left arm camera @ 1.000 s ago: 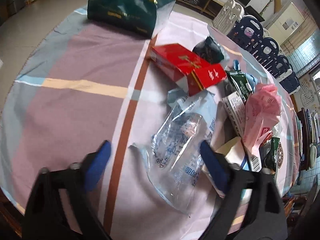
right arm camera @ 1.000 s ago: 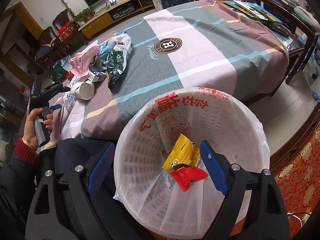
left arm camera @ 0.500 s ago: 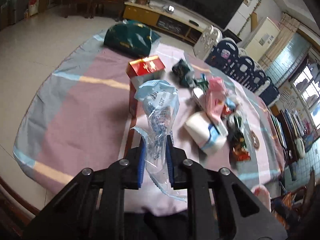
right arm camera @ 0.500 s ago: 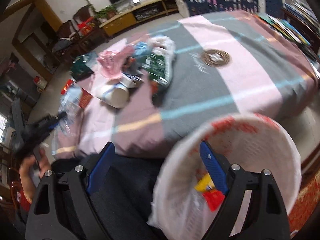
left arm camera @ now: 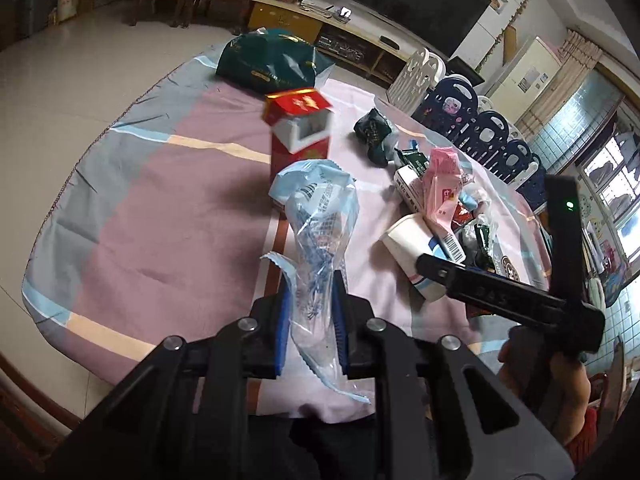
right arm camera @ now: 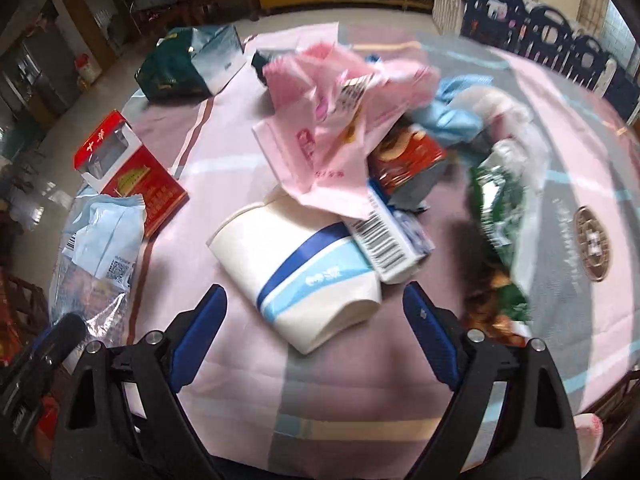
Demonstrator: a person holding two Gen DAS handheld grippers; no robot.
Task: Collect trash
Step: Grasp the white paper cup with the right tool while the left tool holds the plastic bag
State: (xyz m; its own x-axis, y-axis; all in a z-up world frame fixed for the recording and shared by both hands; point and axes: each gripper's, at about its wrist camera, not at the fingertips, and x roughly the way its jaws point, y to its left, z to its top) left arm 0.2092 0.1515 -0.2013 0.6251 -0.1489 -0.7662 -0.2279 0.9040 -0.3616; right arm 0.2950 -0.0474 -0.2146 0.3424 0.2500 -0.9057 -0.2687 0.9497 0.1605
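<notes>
Two views: from the left wrist, my left gripper (left arm camera: 309,322) pinches the clear plastic bag (left arm camera: 318,240), lifted in front of the red box (left arm camera: 298,128); I'd keep squeezing. From the right wrist, my right gripper (right arm camera: 316,336) gapes before the paper cup (right arm camera: 304,270), right of that box; no bin visible

I could read only a large letter H in the round brown emblem (right arm camera: 593,243) on my tablecloth.
</notes>
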